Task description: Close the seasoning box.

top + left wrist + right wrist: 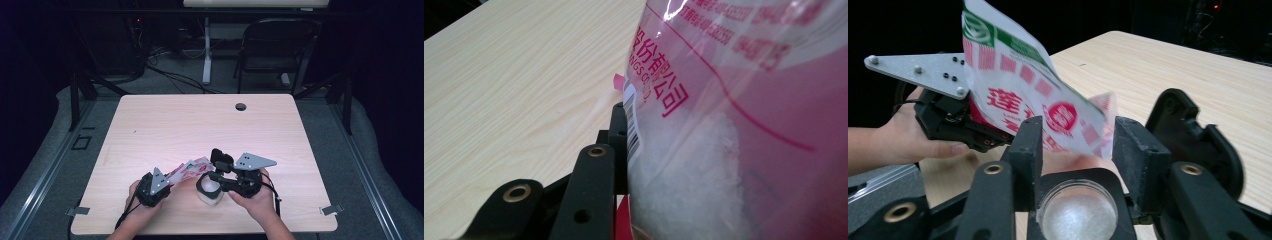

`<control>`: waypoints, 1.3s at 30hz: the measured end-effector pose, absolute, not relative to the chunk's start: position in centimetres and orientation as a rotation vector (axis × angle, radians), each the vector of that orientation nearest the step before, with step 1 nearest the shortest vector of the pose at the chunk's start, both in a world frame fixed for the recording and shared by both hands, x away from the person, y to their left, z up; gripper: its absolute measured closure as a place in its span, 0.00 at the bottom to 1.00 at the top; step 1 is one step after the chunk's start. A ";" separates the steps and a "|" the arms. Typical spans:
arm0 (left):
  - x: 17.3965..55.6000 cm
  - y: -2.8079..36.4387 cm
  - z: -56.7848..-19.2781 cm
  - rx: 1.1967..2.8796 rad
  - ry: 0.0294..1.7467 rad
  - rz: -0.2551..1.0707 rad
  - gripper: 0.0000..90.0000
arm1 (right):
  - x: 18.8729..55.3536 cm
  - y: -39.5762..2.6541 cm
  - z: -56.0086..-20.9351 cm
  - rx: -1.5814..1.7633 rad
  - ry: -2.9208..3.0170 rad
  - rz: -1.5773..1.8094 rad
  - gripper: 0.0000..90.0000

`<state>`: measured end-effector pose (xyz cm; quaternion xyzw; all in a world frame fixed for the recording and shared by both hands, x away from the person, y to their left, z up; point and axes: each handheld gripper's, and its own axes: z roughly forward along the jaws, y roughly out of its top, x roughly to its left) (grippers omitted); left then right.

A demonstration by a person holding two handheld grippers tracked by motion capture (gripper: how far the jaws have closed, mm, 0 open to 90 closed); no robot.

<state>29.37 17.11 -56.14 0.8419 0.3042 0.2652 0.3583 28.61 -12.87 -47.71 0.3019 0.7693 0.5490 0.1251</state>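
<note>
A plastic bag (188,169) printed in red, pink and green, with white grains inside, hangs tilted over the table's near middle. My left gripper (172,180) is shut on its lower end; in the left gripper view the bag (734,125) presses against one black finger (618,132). In the right gripper view the bag (1023,95) slopes down toward a small black-rimmed container (1078,210) of white powder. That container (210,192) sits between the jaws of my right gripper (1080,145), which stand open beside it. Seen from above, the right gripper (212,172) points left.
The light wooden table (200,125) has a round cable hole (241,106) near its far edge. A black chair (277,45) and floor cables stand behind it. Both hands are close to the table's front edge.
</note>
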 end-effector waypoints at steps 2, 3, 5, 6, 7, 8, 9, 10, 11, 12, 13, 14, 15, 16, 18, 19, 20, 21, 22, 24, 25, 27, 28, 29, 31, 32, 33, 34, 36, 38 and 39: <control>29.5 17.4 -56.0 2.159 0.798 0.683 0.82 | 28.7 -13.1 -47.7 0.895 2.231 1.605 0.60; 29.6 17.6 -55.9 2.155 0.806 0.681 0.82 | 28.7 -13.1 -47.7 0.899 2.226 1.609 0.60; 29.7 18.0 -55.8 2.137 0.827 0.679 0.82 | 28.7 -13.2 -47.7 0.906 2.221 1.615 0.60; 29.8 18.2 -55.8 2.133 0.833 0.679 0.82 | 28.7 -13.3 -47.7 0.906 2.220 1.618 0.60; 29.9 18.4 -55.7 2.125 0.846 0.682 0.82 | 28.7 -13.3 -47.7 0.907 2.220 1.617 0.60; 30.0 18.5 -55.7 2.121 0.853 0.678 0.82 | 28.7 -13.3 -47.7 0.907 2.219 1.617 0.60; 30.0 18.7 -55.6 2.114 0.864 0.676 0.82 | 28.7 -13.3 -47.7 0.908 2.219 1.617 0.60; 30.1 18.9 -55.6 2.109 0.872 0.677 0.82 | 28.7 -13.3 -47.7 0.908 2.221 1.616 0.60; 30.2 19.0 -55.5 2.104 0.879 0.676 0.82 | 28.7 -13.3 -47.7 0.908 2.221 1.613 0.60; 30.2 19.2 -55.5 2.098 0.891 0.676 0.82 | 28.7 -13.3 -47.7 0.907 2.222 1.614 0.60; 30.3 19.3 -55.5 2.094 0.897 0.676 0.82 | 28.7 -13.3 -47.7 0.908 2.222 1.618 0.60; 30.3 19.5 -55.4 2.092 0.907 0.684 0.82 | 28.7 -13.3 -47.8 0.911 2.225 1.622 0.60; 30.4 19.6 -55.4 2.085 0.913 0.689 0.82 | 28.7 -13.3 -47.8 0.914 2.224 1.622 0.60; 30.5 19.8 -55.4 2.079 0.925 0.691 0.82 | 28.7 -13.3 -47.8 0.914 2.224 1.622 0.60; 30.6 20.1 -55.3 2.074 0.939 0.693 0.82 | 28.7 -13.3 -47.9 0.914 2.224 1.625 0.60; 30.6 20.3 -55.2 2.067 0.951 0.699 0.82 | 28.7 -13.4 -47.9 0.914 2.224 1.627 0.60; 30.7 20.5 -55.2 2.063 0.960 0.702 0.82 | 28.7 -13.4 -47.9 0.913 2.224 1.629 0.60; 30.7 20.7 -55.2 2.052 0.975 0.711 0.82 | 28.7 -13.4 -47.9 0.913 2.222 1.630 0.60; 30.8 20.9 -55.1 2.050 0.986 0.718 0.82 | 28.7 -13.4 -47.9 0.914 2.220 1.631 0.60; 30.9 21.3 -55.1 2.037 1.010 0.726 0.82 | 28.7 -13.4 -47.9 0.914 2.222 1.636 0.60; 31.0 21.6 -55.1 2.032 1.026 0.734 0.82 | 28.7 -13.4 -47.9 0.913 2.222 1.637 0.60; 31.1 22.1 -55.0 2.018 1.053 0.737 0.82 | 28.7 -13.4 -47.9 0.909 2.224 1.637 0.60; 31.3 22.4 -55.0 2.008 1.071 0.739 0.82 | 28.7 -13.4 -47.9 0.907 2.225 1.637 0.60; 31.3 22.6 -55.0 2.001 1.083 0.739 0.82 | 28.7 -13.4 -47.9 0.905 2.226 1.639 0.60; 31.5 23.1 -55.0 1.981 1.114 0.728 0.82 | 28.7 -13.4 -47.9 0.902 2.226 1.636 0.61; 31.6 23.5 -55.0 1.976 1.132 0.721 0.82 | 28.7 -13.4 -47.9 0.899 2.229 1.634 0.62; 31.6 23.6 -55.0 1.967 1.142 0.723 0.82 | 28.7 -13.4 -47.9 0.894 2.231 1.631 0.63; 31.7 23.8 -55.1 1.965 1.157 0.726 0.82 | 28.7 -13.4 -47.9 0.892 2.233 1.627 0.63; 31.8 24.2 -55.1 1.958 1.173 0.737 0.82 | 28.7 -13.4 -48.0 0.886 2.238 1.623 0.64; 31.9 24.4 -55.1 1.954 1.187 0.743 0.82 | 28.7 -13.4 -48.0 0.883 2.239 1.623 0.64; 31.9 24.5 -55.1 1.950 1.196 0.740 0.82 | 28.7 -13.4 -48.0 0.881 2.237 1.619 0.64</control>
